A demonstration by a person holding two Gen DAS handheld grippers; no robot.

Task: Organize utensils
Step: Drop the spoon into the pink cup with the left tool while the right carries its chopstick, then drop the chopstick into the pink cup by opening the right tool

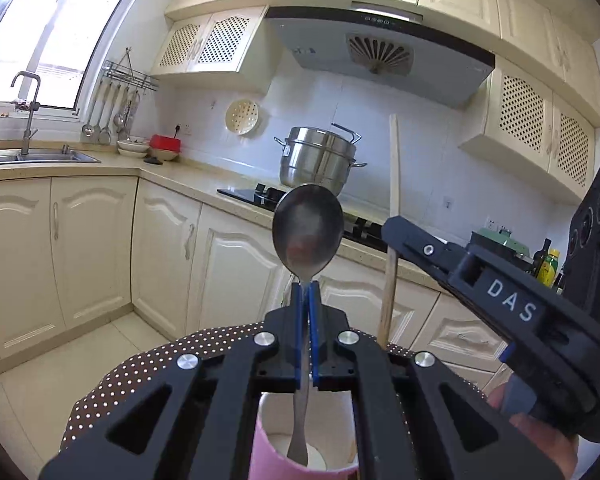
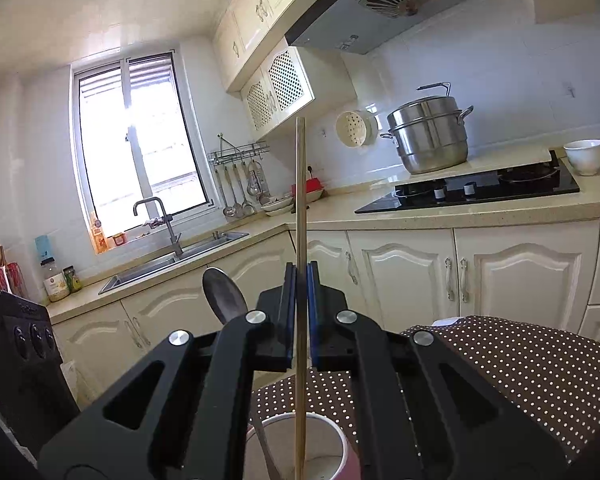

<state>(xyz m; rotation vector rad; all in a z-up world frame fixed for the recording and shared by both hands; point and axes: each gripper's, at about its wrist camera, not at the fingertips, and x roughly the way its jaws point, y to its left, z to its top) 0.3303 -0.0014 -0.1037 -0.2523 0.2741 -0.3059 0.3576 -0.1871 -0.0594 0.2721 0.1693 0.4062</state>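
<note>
Kitchen, dotted cloth [image 2: 500, 368]: left gripper [image 1: 307, 300] clamps spoon [image 1: 308, 232], right gripper [image 2: 300, 280] clamps chopstick [image 2: 300, 184], both ends inside cup [image 2: 332, 436]. Insertion step; next, probably release both.

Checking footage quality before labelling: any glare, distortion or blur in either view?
Left wrist view: window blown out, fisheye bends cabinets, spoon sharp. Right wrist view: window overexposed, chopstick sharp, cup rim near the lens slightly soft.
</note>
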